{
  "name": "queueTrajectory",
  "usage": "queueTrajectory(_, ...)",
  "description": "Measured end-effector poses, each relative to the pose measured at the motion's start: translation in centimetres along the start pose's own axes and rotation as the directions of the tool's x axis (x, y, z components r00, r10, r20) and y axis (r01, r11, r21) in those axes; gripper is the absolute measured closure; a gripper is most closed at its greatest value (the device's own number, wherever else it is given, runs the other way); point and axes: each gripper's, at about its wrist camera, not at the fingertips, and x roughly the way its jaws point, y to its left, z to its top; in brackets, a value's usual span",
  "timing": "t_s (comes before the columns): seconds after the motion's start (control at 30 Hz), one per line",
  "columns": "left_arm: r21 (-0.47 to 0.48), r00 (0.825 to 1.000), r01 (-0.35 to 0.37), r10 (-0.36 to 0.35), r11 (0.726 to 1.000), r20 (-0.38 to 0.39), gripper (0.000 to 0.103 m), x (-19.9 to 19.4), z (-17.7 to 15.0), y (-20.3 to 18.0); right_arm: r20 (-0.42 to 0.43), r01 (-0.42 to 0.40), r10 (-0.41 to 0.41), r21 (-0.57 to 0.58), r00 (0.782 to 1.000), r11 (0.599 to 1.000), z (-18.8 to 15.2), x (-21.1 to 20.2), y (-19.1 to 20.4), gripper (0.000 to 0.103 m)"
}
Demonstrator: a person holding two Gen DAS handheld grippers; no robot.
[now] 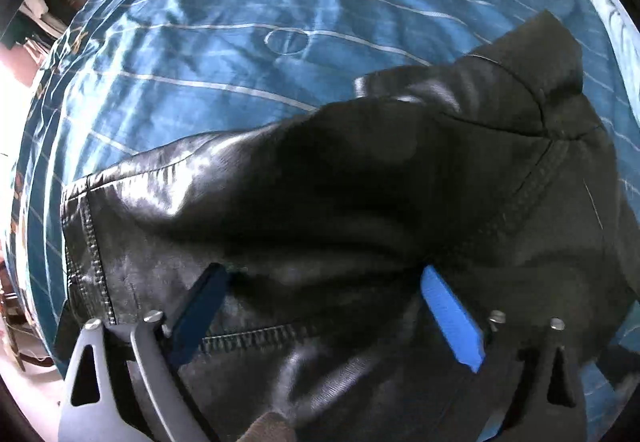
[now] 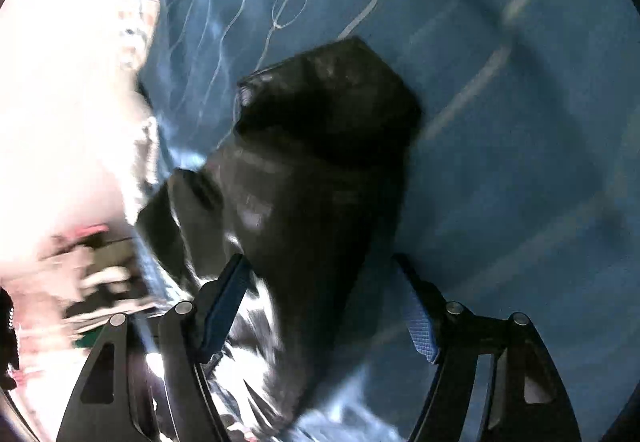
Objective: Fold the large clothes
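A black shiny jacket (image 1: 320, 202) lies on the blue bed cover (image 1: 180, 62), under and between the fingers of both grippers. The left gripper (image 1: 324, 274) is wide open and holds nothing. The right gripper (image 2: 320, 266) is wide open too. The jacket looks thick, heavy and slippery, so a stitched edge near the left fingers looks best to pinch.

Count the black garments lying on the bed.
1. A single black leather-look jacket lies on the blue bedspread, spread just ahead of both open tools; another layer could be hidden beneath it.
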Motion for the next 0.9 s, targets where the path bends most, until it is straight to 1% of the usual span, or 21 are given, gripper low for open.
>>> queueTrajectory(0.03,-0.005,1.0,0.019,-0.019,1.0,-0.003,0.001,0.0,-0.1,0.3,0.006,-0.018,0.018,-0.015,1.0,1.0,0.4,1.0,0.2,0.026)
queueTrajectory(0.07,-0.015,0.999,0.037,-0.037,0.999,-0.011,0.001,0.1,0.0,0.7,0.015,-0.051,0.052,-0.024,0.999,0.998,1.0,1.7,0.5,0.019)
queueTrajectory(0.1,-0.025,0.999,0.049,-0.049,0.999,-0.017,0.001,0.1,0.1,0.9,0.023,-0.07,0.07,-0.027,0.997,0.997,1.0,2.5,1.1,0.015)
queueTrajectory(0.2,-0.037,0.998,0.056,-0.057,0.998,-0.031,0.0,0.3,0.3,1.1,0.04,-0.099,0.1,-0.029,0.994,0.995,1.2,3.7,2.4,0.014)
queueTrajectory(0.23,-0.031,0.998,0.05,-0.051,0.998,-0.029,0.0,0.4,0.3,0.9,0.049,-0.111,0.112,-0.016,0.992,0.994,1.3,3.7,2.6,0.019)
queueTrajectory(0.27,-0.026,0.999,0.046,-0.047,0.999,-0.025,0.0,0.4,0.4,0.8,0.058,-0.118,0.118,-0.01,0.991,0.993,1.2,3.6,2.9,0.037)
queueTrajectory(0.3,-0.022,0.999,0.043,-0.044,0.999,-0.021,0.0,0.3,0.4,0.8,0.061,-0.116,0.117,-0.009,0.991,0.993,1.0,3.5,3.2,0.05)
queueTrajectory(0.33,-0.02,0.999,0.043,-0.043,0.999,-0.019,0.0,0.2,0.4,0.8,0.068,-0.12,0.121,-0.017,0.99,0.993,0.7,3.6,4.1,0.065)
queueTrajectory(0.4,-0.022,0.998,0.05,-0.05,0.999,-0.029,0.0,0.2,0.6,0.8,0.073,-0.141,0.147,-0.075,0.986,0.987,0.0,2.2,5.4,0.069)
queueTrajectory(0.43,-0.027,0.998,0.054,-0.055,0.998,-0.033,0.0,0.2,0.8,1.0,0.058,-0.168,0.173,-0.094,0.983,0.981,-0.5,1.8,6.0,0.072)
queueTrajectory(0.47,-0.029,0.998,0.058,-0.059,0.998,-0.036,0.0,0.2,0.8,1.1,0.049,-0.185,0.19,-0.1,0.981,0.978,-0.7,1.2,6.2,0.072)
queueTrajectory(0.53,-0.026,0.997,0.06,-0.061,0.998,-0.036,0.0,0.0,1.2,1.3,0.015,-0.214,0.217,-0.097,0.976,0.972,-0.9,1.1,6.4,0.07)
queueTrajectory(0.6,-0.027,0.997,0.062,-0.063,0.998,-0.037,0.0,0.1,1.4,1.5,-0.004,-0.182,0.182,-0.062,0.983,0.981,-0.1,2.3,5.1,0.065)
queueTrajectory(0.63,-0.026,0.997,0.064,-0.065,0.998,-0.038,0.0,0.1,1.4,1.6,-0.022,-0.182,0.182,-0.031,0.983,0.983,0.4,3.2,4.1,0.046)
queueTrajectory(0.67,-0.026,0.997,0.065,-0.066,0.998,-0.038,0.0,0.1,1.5,1.6,-0.043,-0.187,0.187,0.006,0.981,0.982,1.0,4.6,3.0,0.03)
queueTrajectory(0.73,-0.022,0.997,0.067,-0.068,0.998,-0.038,0.0,0.6,1.3,2.1,-0.067,-0.246,0.249,0.047,0.966,0.968,1.9,6.7,2.1,0.03)
queueTrajectory(0.77,-0.022,0.997,0.072,-0.073,0.997,-0.039,0.0,0.6,1.4,2.2,-0.062,-0.266,0.269,0.049,0.961,0.963,2.3,7.4,2.3,0.03)
queueTrajectory(0.8,-0.023,0.996,0.076,-0.077,0.997,-0.04,0.0,0.8,1.5,2.4,-0.061,-0.263,0.266,0.041,0.962,0.964,2.4,7.6,2.8,0.031)
queueTrajectory(0.83,-0.024,0.996,0.08,-0.081,0.997,-0.041,0.0,1.0,1.5,2.5,-0.052,-0.254,0.255,0.018,0.966,0.967,2.3,7.5,3.5,0.041)
queueTrajectory(0.87,-0.027,0.996,0.082,-0.082,0.996,-0.036,0.0,1.1,1.6,2.6,-0.043,-0.234,0.234,0.011,0.971,0.972,2.1,7.4,3.9,0.072)
queueTrajectory(0.9,-0.029,0.996,0.082,-0.083,0.996,-0.033,0.0,1.1,1.6,2.6,-0.033,-0.249,0.25,0.034,0.968,0.968,1.9,7.3,3.8,0.076)
